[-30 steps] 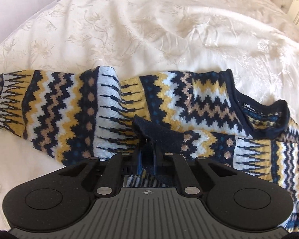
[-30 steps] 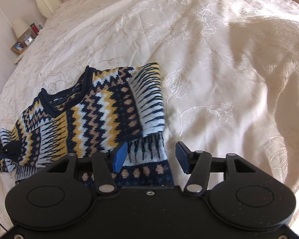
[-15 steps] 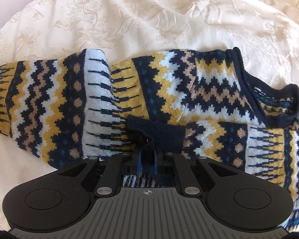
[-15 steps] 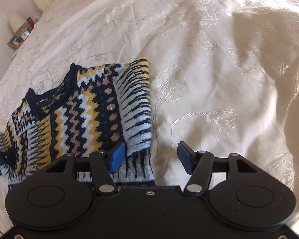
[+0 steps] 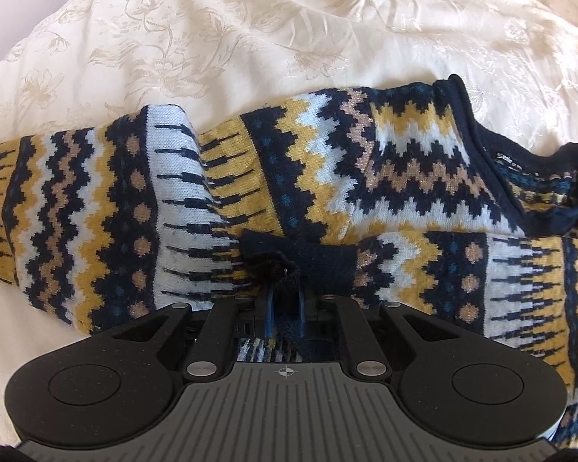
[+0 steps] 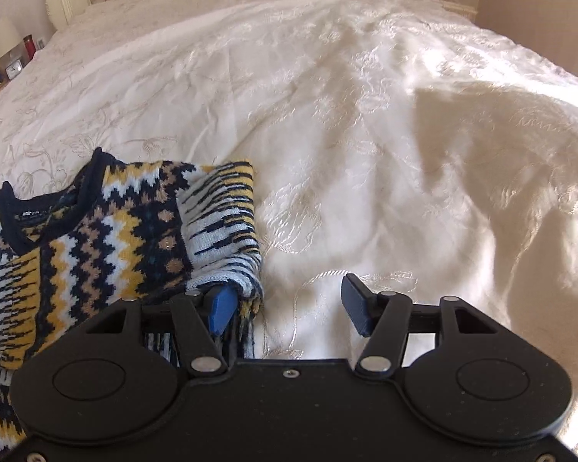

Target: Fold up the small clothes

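Patterned sweater (image 5: 327,177) lies spread on the bed (image 6: 366,134), collar at its right end in the left wrist view. Left gripper (image 5: 285,308): fingers clamped on the sweater's navy cuff (image 5: 300,261), sleeve folded across the body. Right gripper (image 6: 289,308): fingers apart, left finger touching the sweater's edge, right finger over bare bedspread.

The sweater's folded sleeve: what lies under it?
Under the sleeve, whose dark cuff the left gripper pinches, lies the sweater body, on the cream bedspread. Anything beneath the sweater is covered.
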